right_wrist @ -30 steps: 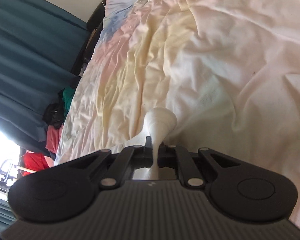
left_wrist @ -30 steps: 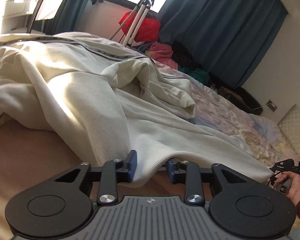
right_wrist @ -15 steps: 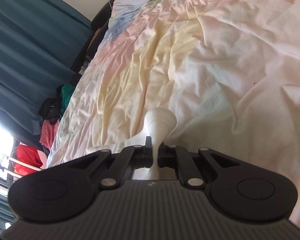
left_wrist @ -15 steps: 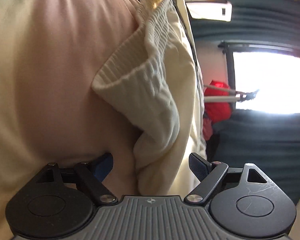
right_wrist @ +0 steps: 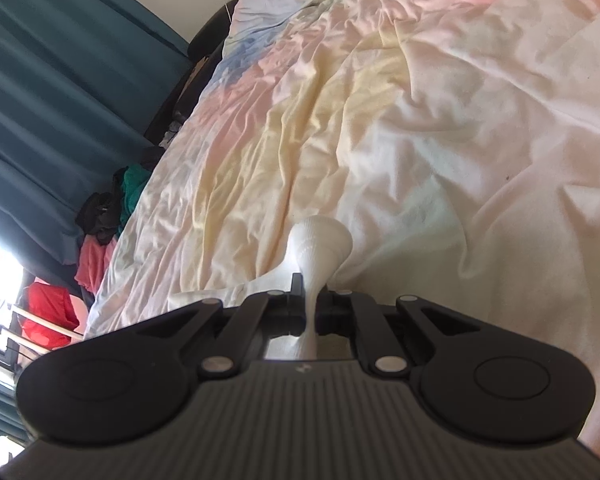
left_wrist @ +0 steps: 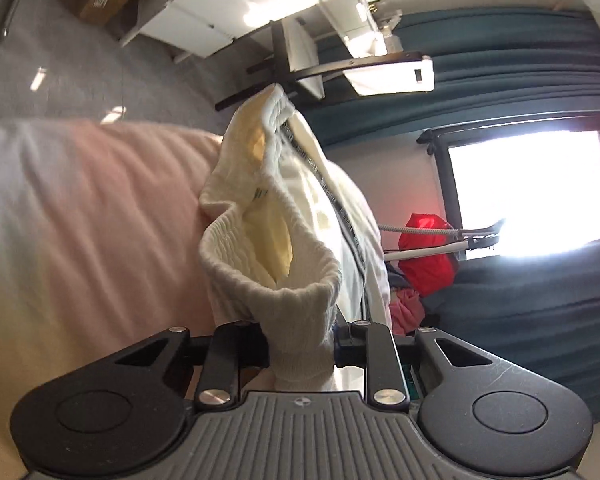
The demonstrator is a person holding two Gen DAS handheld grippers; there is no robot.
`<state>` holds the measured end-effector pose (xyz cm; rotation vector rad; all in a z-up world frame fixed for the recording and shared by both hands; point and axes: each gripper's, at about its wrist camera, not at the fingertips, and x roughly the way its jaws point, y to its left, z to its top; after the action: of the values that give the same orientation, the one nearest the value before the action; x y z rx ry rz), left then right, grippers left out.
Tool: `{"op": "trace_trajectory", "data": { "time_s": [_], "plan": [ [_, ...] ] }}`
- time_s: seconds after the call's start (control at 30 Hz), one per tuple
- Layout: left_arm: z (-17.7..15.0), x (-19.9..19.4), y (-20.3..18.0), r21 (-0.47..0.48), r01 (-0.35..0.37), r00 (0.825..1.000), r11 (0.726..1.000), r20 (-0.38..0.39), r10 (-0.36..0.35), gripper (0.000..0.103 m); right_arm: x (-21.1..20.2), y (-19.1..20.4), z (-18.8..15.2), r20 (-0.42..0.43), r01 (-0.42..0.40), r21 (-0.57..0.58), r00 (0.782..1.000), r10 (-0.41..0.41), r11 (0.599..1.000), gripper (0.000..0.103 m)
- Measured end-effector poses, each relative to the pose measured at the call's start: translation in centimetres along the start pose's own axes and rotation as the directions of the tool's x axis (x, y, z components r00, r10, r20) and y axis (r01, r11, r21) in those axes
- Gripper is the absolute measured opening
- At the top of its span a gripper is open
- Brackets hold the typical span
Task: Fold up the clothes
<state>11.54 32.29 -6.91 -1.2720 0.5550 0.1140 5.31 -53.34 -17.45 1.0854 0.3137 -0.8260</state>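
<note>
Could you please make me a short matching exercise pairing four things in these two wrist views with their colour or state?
Things:
1. left gripper
2. ribbed cream garment cuff
3. heavy window curtain
4. crumpled pastel bed sheet

States:
A. teal
B. shut on thick cuff fabric
C. spread, wrinkled, under the right gripper
D. bunched between black fingers

Pairs: 1-B, 2-D, 3-A, 4-C
</note>
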Motion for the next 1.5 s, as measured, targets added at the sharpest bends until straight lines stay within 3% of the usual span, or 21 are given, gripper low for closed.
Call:
{"op": "trace_trajectory", "data": {
  "time_s": [0.2,0.3,0.4,0.53,0.63,0.67,0.73,0.77,0.8,0.83,0.87,0.93,1.0,1.13,1.23,1.3,1.4,1.5],
  "plan": [
    [4.8,-6.5,-0.9,0.037,-0.054,0.999,0.998,0.001,0.054,0.024,-1.9,0.0,0.0,0.054,0.11,-0.004,0.993,-0.109,0.994,0.006],
    [4.8,-7.1,0.0,0.08,-0.099,0.995,0.992,-0.008,0.1,0.025,-3.0,-0.8,0.0,0.075,0.194,0.031,0.978,-0.196,0.98,0.006],
    [5.3,-8.5,3.6,0.14,-0.186,0.981,0.973,-0.027,0.191,0.025,-1.9,-1.7,-0.2,0.013,0.242,0.003,0.97,-0.242,0.97,0.006],
    [4.3,-8.0,6.3,0.203,-0.234,0.969,0.951,-0.035,0.246,0.028,-1.4,-1.8,-0.3,-0.015,0.247,-0.044,0.969,-0.248,0.968,0.008],
    [3.4,-8.4,5.7,0.276,-0.239,0.966,0.931,-0.026,0.256,0.035,-2.0,-1.2,-0.3,-0.001,0.253,-0.057,0.967,-0.254,0.966,0.011],
    [3.2,-8.4,5.2,0.317,-0.255,0.961,0.913,-0.021,0.276,0.038,-2.3,-0.9,-0.3,0.008,0.261,-0.073,0.965,-0.262,0.962,0.013],
    [2.4,-8.5,3.9,0.415,-0.288,0.949,0.863,-0.001,0.316,0.054,-3.1,0.3,-0.3,0.074,0.3,-0.134,0.954,-0.292,0.945,0.034],
    [1.9,-8.8,3.2,0.464,-0.302,0.944,0.833,0.025,0.328,0.071,-3.7,0.9,-0.3,0.116,0.316,-0.157,0.947,-0.3,0.936,0.042],
    [1.4,-9.2,2.6,0.509,-0.315,0.942,0.801,0.065,0.329,0.082,-4.4,1.6,-0.2,0.167,0.324,-0.179,0.941,-0.296,0.929,0.057],
    [0.8,-9.8,1.9,0.551,-0.329,0.939,0.767,0.105,0.327,0.083,-5.2,2.1,-0.2,0.204,0.317,-0.192,0.938,-0.278,0.929,0.068],
    [0.1,-10.3,1.2,0.586,-0.337,0.938,0.737,0.14,0.317,0.084,-5.9,2.7,-0.2,0.241,0.311,-0.206,0.935,-0.26,0.928,0.071],
    [-1.5,-11.2,-0.2,0.645,-0.337,0.94,0.686,0.184,0.288,0.086,-7.6,3.9,-0.4,0.273,0.261,-0.237,0.942,-0.194,0.936,0.071],
    [-3.2,-11.2,-1.7,0.695,-0.328,0.944,0.639,0.209,0.257,0.087,-9.0,5.7,-1.1,0.253,0.187,-0.306,0.961,-0.11,0.934,0.071],
    [-7.5,-9.3,-5.1,0.772,-0.279,0.959,0.571,0.2,0.199,0.088,-11.5,9.8,-4.3,0.162,0.041,-0.473,0.986,0.041,0.88,0.071],
    [-11.4,-6.0,-7.4,0.81,-0.176,0.983,0.56,0.115,0.143,0.088,-13.4,11.5,-7.3,0.057,-0.093,-0.534,0.988,0.145,0.841,0.07],
    [-14.3,-3.0,-8.9,0.838,-0.104,0.991,0.536,0.043,0.125,0.088,-14.2,11.6,-9.2,-0.004,-0.162,-0.535,0.982,0.189,0.83,0.07],
    [-19.3,2.0,-10.9,0.876,-0.006,0.989,0.481,-0.066,0.133,0.088,-14.3,11.6,-11.1,-0.068,-0.208,-0.531,0.977,0.203,0.822,0.07],
    [-24.6,7.6,-12.6,0.889,0.075,0.98,0.451,-0.149,0.13,0.087,-13.7,12.1,-11.7,-0.085,-0.211,-0.544,0.977,0.197,0.812,0.07]
  ]
}}
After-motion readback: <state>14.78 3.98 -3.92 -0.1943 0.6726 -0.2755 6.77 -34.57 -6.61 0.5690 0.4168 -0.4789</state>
